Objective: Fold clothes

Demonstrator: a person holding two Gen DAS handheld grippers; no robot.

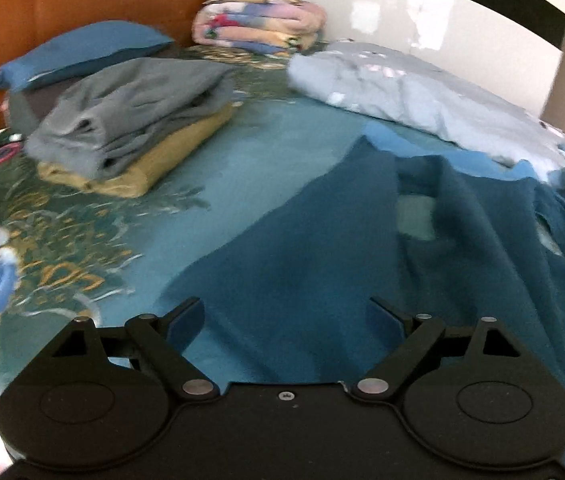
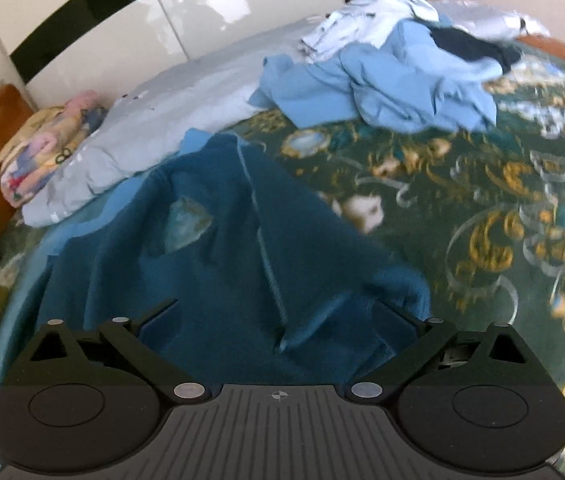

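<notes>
Teal garment [image 1: 322, 240] spread on patterned bedspread [image 1: 62, 248], near both claws. Left gripper [image 1: 288, 314] wide apart, right gripper [image 2: 282, 316] likewise; contact with cloth unclear, blurred. Folded pile [image 1: 134, 128] far left.

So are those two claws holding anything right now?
No. Both hand-held grippers, left and right, are open above the teal garment, gripping nothing.

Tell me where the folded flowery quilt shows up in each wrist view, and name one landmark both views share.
Left wrist view: the flowery quilt lies at top centre, against the glossy white wardrobe, behind the grey-and-yellow folded stack.
Right wrist view: the flowery quilt sits at the left edge, beside the pale grey duvet.
Shared landmark: the dark teal garment spread just ahead of both open grippers.
</notes>
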